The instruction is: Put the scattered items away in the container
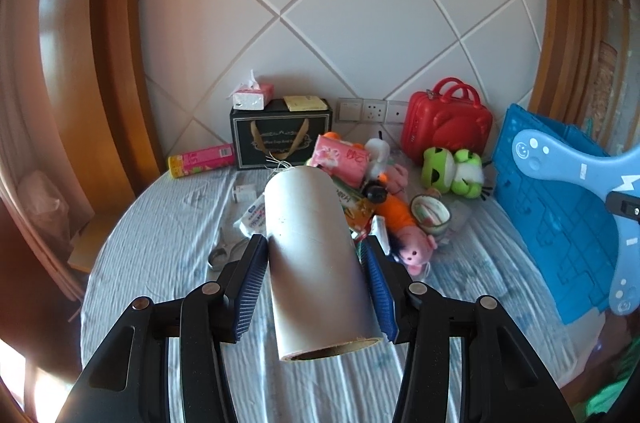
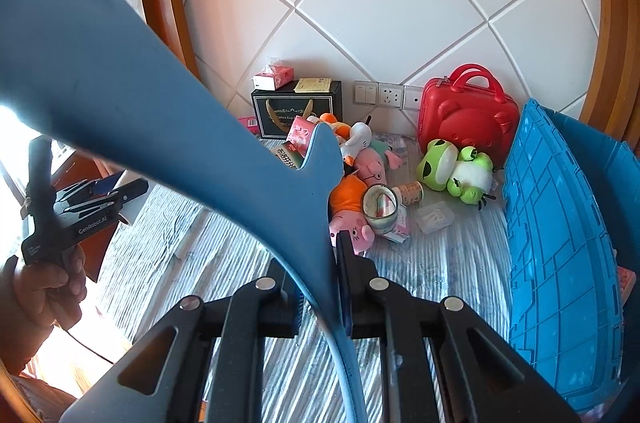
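Left claw (image 1: pixel 316 287) was clamped on a cardboard tube (image 1: pixel 316 263) pointing away from it, blue crate (image 1: pixel 560 223) off to its right, closer to the right claw (image 2: pixel 320 287) pinching a blue hanger (image 2: pixel 120 95).

L tongs (image 1: pixel 316 283) clamped partway, R tongs (image 2: pixel 320 287) nearly closed, both pitched downward w/ loads.

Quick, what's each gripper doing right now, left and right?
Left gripper: closed on the grey cardboard tube.
Right gripper: closed on the blue flat plastic toy.
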The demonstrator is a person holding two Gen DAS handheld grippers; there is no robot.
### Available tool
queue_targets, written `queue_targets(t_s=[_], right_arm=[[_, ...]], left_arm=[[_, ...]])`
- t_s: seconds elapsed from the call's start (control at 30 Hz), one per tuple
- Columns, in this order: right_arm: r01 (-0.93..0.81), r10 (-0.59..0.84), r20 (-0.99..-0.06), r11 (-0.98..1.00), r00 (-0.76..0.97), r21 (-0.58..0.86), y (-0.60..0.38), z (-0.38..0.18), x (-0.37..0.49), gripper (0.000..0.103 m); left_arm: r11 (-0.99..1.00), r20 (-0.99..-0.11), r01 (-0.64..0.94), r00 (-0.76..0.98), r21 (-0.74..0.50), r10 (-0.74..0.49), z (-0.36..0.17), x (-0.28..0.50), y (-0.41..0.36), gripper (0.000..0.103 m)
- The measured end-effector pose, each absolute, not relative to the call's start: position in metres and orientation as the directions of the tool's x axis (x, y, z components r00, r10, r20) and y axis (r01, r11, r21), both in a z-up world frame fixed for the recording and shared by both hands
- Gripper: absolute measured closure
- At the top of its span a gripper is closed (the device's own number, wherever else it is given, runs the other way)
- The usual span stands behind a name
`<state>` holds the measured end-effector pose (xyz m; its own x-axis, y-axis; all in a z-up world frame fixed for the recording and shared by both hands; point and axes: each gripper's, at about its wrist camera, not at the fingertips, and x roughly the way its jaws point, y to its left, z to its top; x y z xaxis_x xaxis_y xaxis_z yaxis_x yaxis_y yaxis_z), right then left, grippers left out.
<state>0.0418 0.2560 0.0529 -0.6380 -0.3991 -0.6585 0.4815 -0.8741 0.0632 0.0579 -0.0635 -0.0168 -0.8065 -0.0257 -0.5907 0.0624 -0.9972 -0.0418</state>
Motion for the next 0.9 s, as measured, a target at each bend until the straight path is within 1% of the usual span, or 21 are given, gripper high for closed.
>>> queue_targets(t_s=[0.1, 0.17, 0.2, 0.23, 0.4, 0.5, 0.57, 0.6, 0.63, 0.7, 0.73, 0.8, 0.9], right_arm=[[0.486, -0.408, -0.651, -0.871, -0.640, 0.068, 0.269, 0.056, 0.041, 0.089], [0.492, -0.412, -0.649, -0.868, -0.640, 0.066, 0.277, 0.057, 0.041, 0.089], [0.495, -0.411, -0.649, -0.867, -0.640, 0.061, 0.281, 0.057, 0.040, 0.089], [0.497, -0.412, -0.650, -0.866, -0.639, 0.061, 0.285, 0.056, 0.040, 0.089], [0.509, -0.427, -0.659, -0.857, -0.620, 0.077, 0.304, 0.052, 0.034, 0.089], [0.520, -0.436, -0.664, -0.850, -0.608, 0.081, 0.311, 0.051, 0.032, 0.089], [0.524, -0.439, -0.667, -0.847, -0.602, 0.084, 0.315, 0.049, 0.032, 0.089], [0.526, -0.440, -0.669, -0.846, -0.599, 0.085, 0.317, 0.047, 0.032, 0.089], [0.527, -0.440, -0.671, -0.845, -0.596, 0.086, 0.318, 0.046, 0.031, 0.089], [0.529, -0.440, -0.677, -0.844, -0.590, 0.087, 0.320, 0.043, 0.029, 0.089], [0.530, -0.440, -0.679, -0.844, -0.588, 0.088, 0.320, 0.042, 0.028, 0.089], [0.529, -0.439, -0.681, -0.844, -0.586, 0.089, 0.320, 0.041, 0.026, 0.089], [0.527, -0.435, -0.687, -0.845, -0.582, 0.088, 0.317, 0.039, 0.022, 0.089]], left_arm=[[-0.997, -0.588, 0.066, -0.808, -0.042, -0.029, -0.011, 0.056, -0.051, 0.062], [-0.997, -0.585, 0.064, -0.810, -0.041, -0.028, -0.007, 0.055, -0.041, 0.063], [-0.998, -0.585, 0.061, -0.811, -0.034, -0.029, -0.007, 0.054, -0.035, 0.074], [-0.998, -0.588, 0.061, -0.808, -0.024, -0.036, -0.007, 0.053, -0.031, 0.087], [-0.993, -0.611, 0.112, -0.788, -0.025, -0.074, -0.014, 0.050, -0.023, 0.088], [-0.991, -0.641, 0.134, -0.762, -0.020, -0.090, -0.026, 0.048, -0.022, 0.088], [-0.990, -0.667, 0.137, -0.739, -0.013, -0.094, -0.036, 0.048, -0.022, 0.085], [-0.991, -0.686, 0.135, -0.722, -0.016, -0.087, -0.042, 0.048, -0.023, 0.072], [-0.990, -0.705, 0.136, -0.704, -0.019, -0.083, -0.050, 0.048, -0.023, 0.052], [-0.988, -0.734, 0.151, -0.674, -0.026, -0.084, -0.065, 0.052, -0.026, 0.033], [-0.989, -0.751, 0.146, -0.657, -0.038, -0.068, -0.074, 0.054, -0.027, 0.028], [-0.989, -0.789, 0.140, -0.612, -0.041, -0.054, -0.094, 0.056, -0.026, 0.025], [-0.990, -0.833, 0.138, -0.551, -0.041, -0.043, -0.127, 0.058, -0.017, 0.024]])
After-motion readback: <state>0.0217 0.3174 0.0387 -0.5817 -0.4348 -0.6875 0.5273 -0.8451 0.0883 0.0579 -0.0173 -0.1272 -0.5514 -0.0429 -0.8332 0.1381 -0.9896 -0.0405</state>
